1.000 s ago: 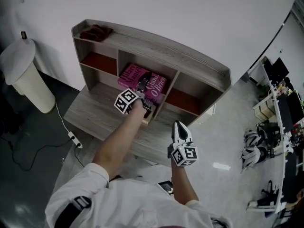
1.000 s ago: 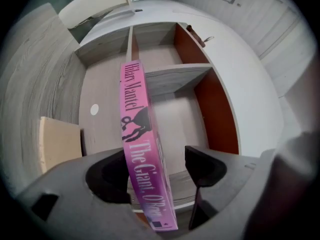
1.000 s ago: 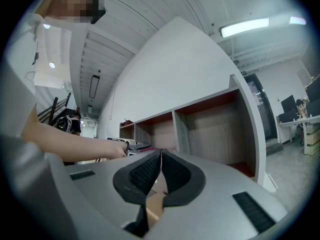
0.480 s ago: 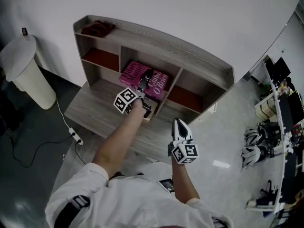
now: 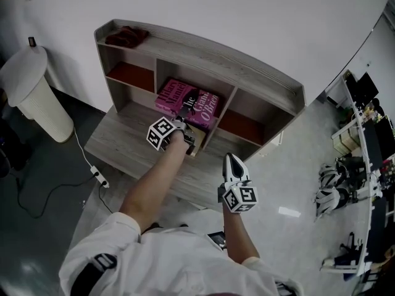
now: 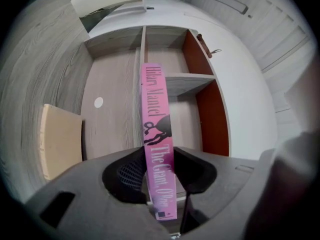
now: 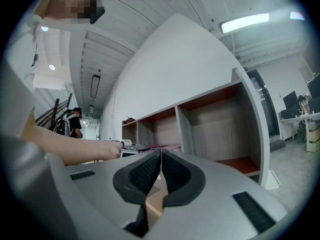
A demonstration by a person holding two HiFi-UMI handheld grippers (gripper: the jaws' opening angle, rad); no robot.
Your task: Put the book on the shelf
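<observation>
A pink book (image 5: 188, 103) lies in the middle compartment of the grey wooden shelf (image 5: 203, 51), cover up. In the left gripper view its pink spine (image 6: 159, 144) runs between the jaws, which are closing, and both pads touch its sides. My left gripper (image 5: 184, 123) reaches to the front of that compartment. My right gripper (image 5: 232, 164) hangs over the desk's front edge with its jaws shut on nothing; in the right gripper view the right gripper (image 7: 160, 170) faces the shelf from the side.
A tan wooden block (image 5: 196, 148) sits on the desk (image 5: 117, 147) by my left hand. A dark red cloth (image 5: 126, 36) lies on the shelf top. A white bin (image 5: 34, 91) and a power strip (image 5: 97, 177) are on the floor at left.
My left gripper has drawn back a little toward me at the compartment's front. The right gripper has stayed where it was.
</observation>
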